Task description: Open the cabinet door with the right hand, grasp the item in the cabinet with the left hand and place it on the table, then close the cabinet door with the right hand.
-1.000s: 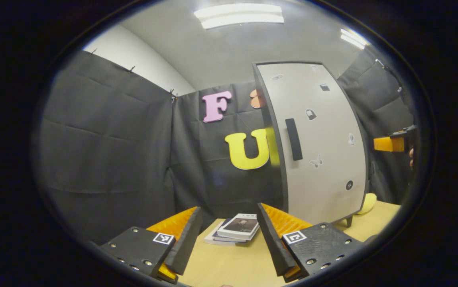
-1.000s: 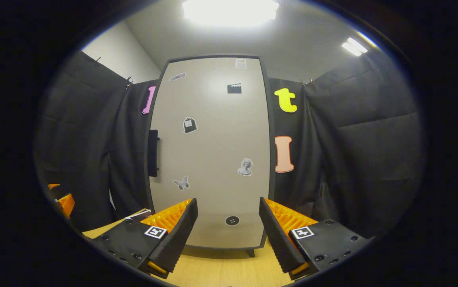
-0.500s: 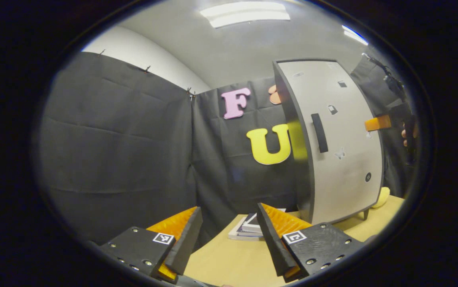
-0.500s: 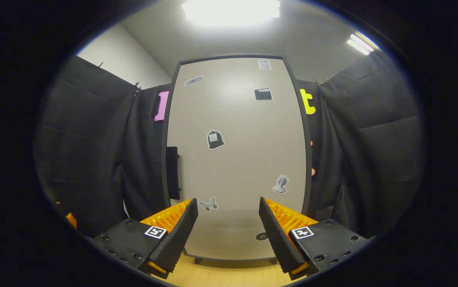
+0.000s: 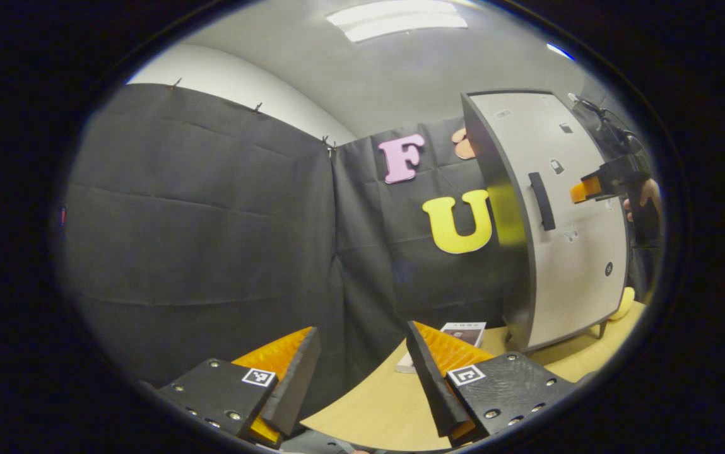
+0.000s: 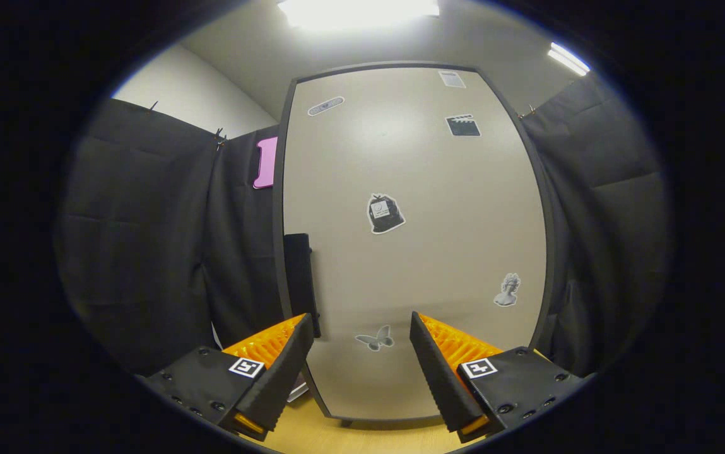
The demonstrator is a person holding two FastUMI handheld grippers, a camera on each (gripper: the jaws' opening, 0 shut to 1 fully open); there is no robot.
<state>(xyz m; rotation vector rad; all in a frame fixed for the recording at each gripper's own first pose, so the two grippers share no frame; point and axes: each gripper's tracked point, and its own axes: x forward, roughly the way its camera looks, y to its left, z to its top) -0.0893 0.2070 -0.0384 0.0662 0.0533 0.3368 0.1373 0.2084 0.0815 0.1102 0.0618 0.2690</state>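
Observation:
The cabinet [image 6: 412,252] is a tall box with a pale door, shut, bearing small stickers and a dark vertical handle [image 6: 301,277] at its left edge. In the right gripper view my right gripper [image 6: 362,359] stands open close in front of the door, the handle just above its left finger. In the left gripper view the cabinet [image 5: 577,227] stands at the right with its handle [image 5: 542,202], and the right gripper [image 5: 595,186] hovers before the door, held by a hand [image 5: 643,195]. My left gripper [image 5: 362,372] is open and holds nothing, over the table's left end.
A wooden table [image 5: 368,410] carries the cabinet on short legs. A small stack of books [image 5: 457,337] lies left of the cabinet, partly behind my left finger. A yellow object [image 5: 624,302] peeks out behind the cabinet's right side. Black cloth walls surround the booth.
The right gripper has moved closer to the door and up toward the handle. The left gripper has swung to the left, so the cabinet and books slid rightward in its view.

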